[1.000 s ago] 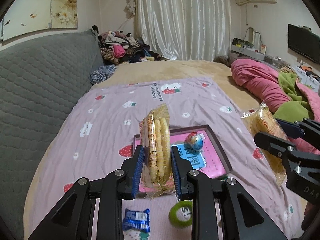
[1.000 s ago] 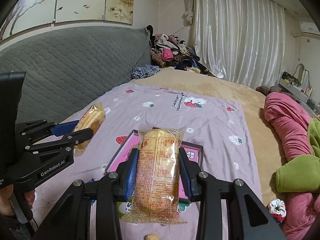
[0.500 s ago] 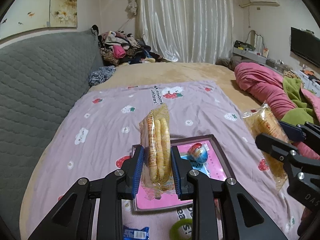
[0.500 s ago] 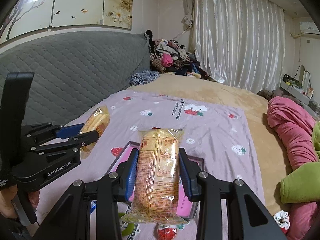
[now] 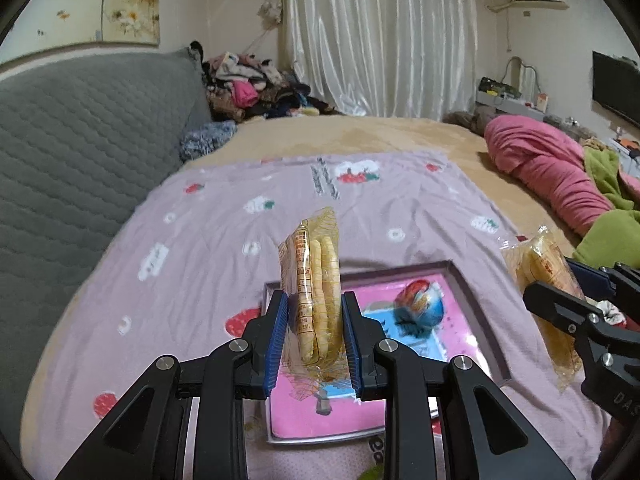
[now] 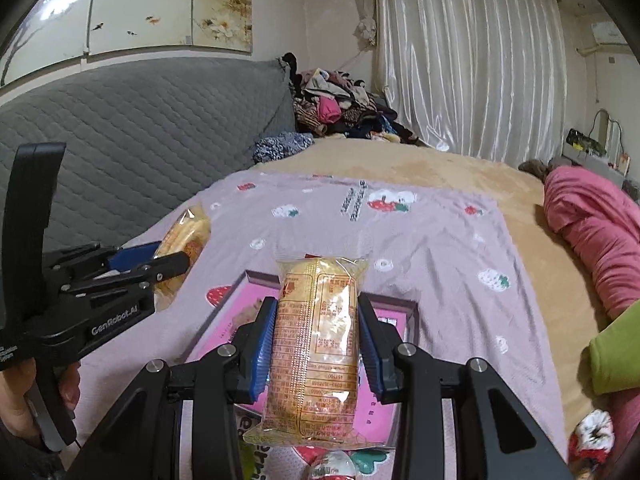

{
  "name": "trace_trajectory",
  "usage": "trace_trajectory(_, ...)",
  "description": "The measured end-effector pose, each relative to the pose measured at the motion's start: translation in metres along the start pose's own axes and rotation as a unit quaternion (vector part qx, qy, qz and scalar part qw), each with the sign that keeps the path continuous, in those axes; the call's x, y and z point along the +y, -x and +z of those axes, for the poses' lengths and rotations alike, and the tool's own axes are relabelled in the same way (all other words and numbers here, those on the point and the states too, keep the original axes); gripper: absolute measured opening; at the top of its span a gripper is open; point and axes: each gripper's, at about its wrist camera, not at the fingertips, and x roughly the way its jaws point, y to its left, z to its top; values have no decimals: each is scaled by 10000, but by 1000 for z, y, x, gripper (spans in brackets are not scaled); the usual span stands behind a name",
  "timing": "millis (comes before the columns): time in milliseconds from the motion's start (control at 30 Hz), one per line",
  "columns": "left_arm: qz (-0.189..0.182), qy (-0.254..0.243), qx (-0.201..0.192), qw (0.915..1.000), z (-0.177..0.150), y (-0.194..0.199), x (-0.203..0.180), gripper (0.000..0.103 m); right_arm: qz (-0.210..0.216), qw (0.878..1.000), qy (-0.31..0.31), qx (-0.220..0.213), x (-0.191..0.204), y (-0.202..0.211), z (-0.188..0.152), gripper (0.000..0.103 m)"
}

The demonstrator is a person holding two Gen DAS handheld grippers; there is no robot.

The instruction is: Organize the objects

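Pink tray (image 5: pixel 468 280) near edge hidden behind left gripper (image 5: pixel 315 340) arms, foil egg (image 5: pixel 419 305) blurred, green obj (image 5: pixel 370 474) cut off at bottom edge, snack pack (image 6: pixel 314 344) print too small to read, hand (image 6: pixel 16 396) partly out of frame

A shallow pink tray with a dark rim (image 5: pixel 472 300) lies on the lilac strawberry-print sheet (image 5: pixel 224 248). A shiny foil-wrapped egg (image 5: pixel 419 305) sits in the tray. A pile of clothes (image 5: pixel 248 92) lies far behind.
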Motion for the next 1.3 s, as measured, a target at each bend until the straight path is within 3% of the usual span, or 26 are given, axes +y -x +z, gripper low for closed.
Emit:
trace_trajectory(467, 70, -33, 318, 9995, -54, -86, -1, 28, -46, 9991, -419, 104, -40, -65, -47, 39)
trace_trajectory(633, -88, 176, 315, 9993, -73, -97, 9, 28, 260, 9985, -473, 129, -42, -74, -51, 39)
trace_trajectory(733, -89, 126, 393, 9991, -80, -102, 10, 28, 72, 9988, -341, 343, -38, -86, -56, 39)
trace_trajectory(833, -324, 242, 516, 9978, -84, -109, 11, 28, 47, 9983, -342, 459, -39, -96, -61, 39)
trace_trajectory(1033, -271, 129, 800, 9963, -95, -127, 1, 28, 8, 9972, -307, 677, -37, -108, -68, 39)
trace_trajectory(1300, -170, 130, 886, 9958, -97, -133, 4, 28, -99, 9959, -313, 839, -41, -118, -72, 39)
